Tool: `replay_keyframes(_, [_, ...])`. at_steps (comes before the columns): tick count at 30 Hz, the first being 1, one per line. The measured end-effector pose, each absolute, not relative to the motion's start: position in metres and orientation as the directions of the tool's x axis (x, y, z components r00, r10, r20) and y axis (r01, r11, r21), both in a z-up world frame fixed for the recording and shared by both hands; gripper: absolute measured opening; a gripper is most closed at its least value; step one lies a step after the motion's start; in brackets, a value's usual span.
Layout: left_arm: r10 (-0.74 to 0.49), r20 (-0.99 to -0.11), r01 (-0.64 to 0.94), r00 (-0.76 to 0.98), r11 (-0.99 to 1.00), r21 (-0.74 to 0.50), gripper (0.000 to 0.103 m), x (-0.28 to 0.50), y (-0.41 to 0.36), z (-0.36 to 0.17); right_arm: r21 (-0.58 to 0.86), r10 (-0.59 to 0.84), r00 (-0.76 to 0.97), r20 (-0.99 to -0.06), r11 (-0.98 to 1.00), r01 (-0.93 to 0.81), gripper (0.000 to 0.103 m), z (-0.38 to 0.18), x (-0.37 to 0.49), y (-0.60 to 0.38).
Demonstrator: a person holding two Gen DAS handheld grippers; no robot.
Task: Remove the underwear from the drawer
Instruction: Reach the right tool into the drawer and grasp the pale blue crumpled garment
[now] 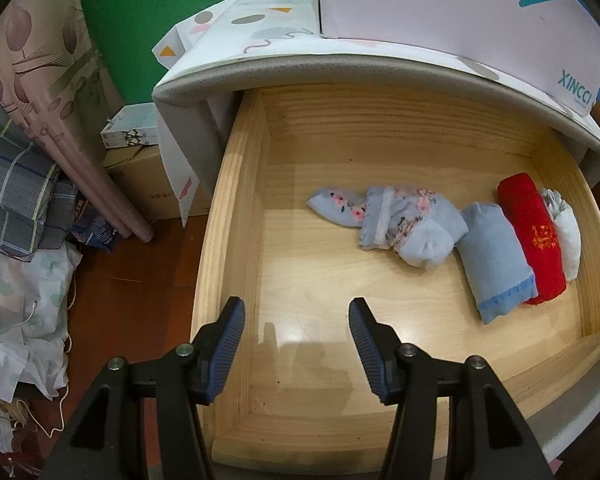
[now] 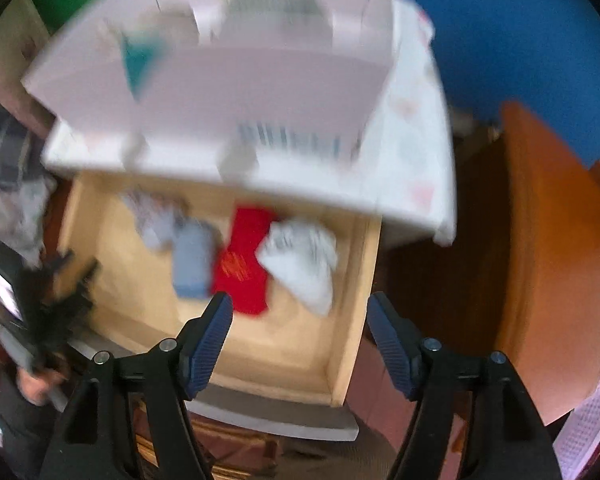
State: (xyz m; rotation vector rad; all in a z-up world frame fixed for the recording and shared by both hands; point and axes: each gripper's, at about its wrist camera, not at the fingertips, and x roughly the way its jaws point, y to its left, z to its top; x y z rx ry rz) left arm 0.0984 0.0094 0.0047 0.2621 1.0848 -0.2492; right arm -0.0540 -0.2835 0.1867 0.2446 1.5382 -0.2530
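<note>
The wooden drawer [image 1: 236, 208] stands pulled open. Inside lie a floral light-blue bundle [image 1: 392, 222], a folded light-blue piece [image 1: 494, 262], a red rolled piece [image 1: 534, 236] and a white piece [image 1: 566, 232], in a row at the right. My left gripper [image 1: 296, 314] is open and empty above the drawer's front left. In the blurred right wrist view the drawer [image 2: 352, 288] shows the blue [image 2: 192, 264], red [image 2: 242, 264] and white [image 2: 300, 260] pieces. My right gripper [image 2: 300, 312] is open and empty above the drawer's front right, just in front of the white piece.
A white box [image 1: 460, 4] sits on the cabinet top [image 1: 300, 68] over the drawer. Cardboard boxes [image 1: 148, 184], a curtain [image 1: 52, 92] and piled cloth [image 1: 16, 200] stand left. An orange wooden panel [image 2: 552, 248] stands right of the cabinet.
</note>
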Motion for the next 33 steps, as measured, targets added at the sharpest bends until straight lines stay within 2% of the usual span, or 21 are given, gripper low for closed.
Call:
replay_keyframes(4, [-0.068, -0.893, 0.327, 0.444, 0.941, 0.091, 0.055, 0.098, 0.009, 0.004, -0.017, 0.001, -0.063, -0.998, 0.956, 0.293, 0.065, 0.133, -0.066, -0.278])
replay_keyframes(8, [-0.072, -0.894, 0.329, 0.442, 0.94, 0.087, 0.055, 0.098, 0.009, 0.004, -0.039, -0.016, -0.083, -0.996, 0.96, 0.278, 0.065, 0.102, -0.063, -0.277])
replay_keyframes(21, [-0.072, -0.894, 0.327, 0.441, 0.941, 0.086, 0.055, 0.099, 0.009, 0.004, -0.076, -0.055, -0.095, -0.994, 0.97, 0.23, 0.065, 0.055, -0.034, -0.279])
replay_keyframes(24, [-0.073, -0.895, 0.325, 0.44, 0.942, 0.083, 0.055, 0.099, 0.009, 0.004, -0.068, -0.044, -0.102, -0.994, 0.968, 0.243, 0.061, 0.046, -0.034, -0.284])
replay_keyframes(30, [-0.074, -0.895, 0.326, 0.44, 0.942, 0.082, 0.055, 0.1, 0.01, 0.004, -0.064, -0.035, -0.114, -0.993, 0.964, 0.259, 0.06, 0.03, -0.03, -0.292])
replay_keyframes(33, [-0.072, -0.895, 0.324, 0.441, 0.942, 0.084, 0.055, 0.1, 0.01, 0.004, -0.054, -0.024, -0.111, -0.994, 0.96, 0.274, 0.053, 0.027, -0.032, -0.294])
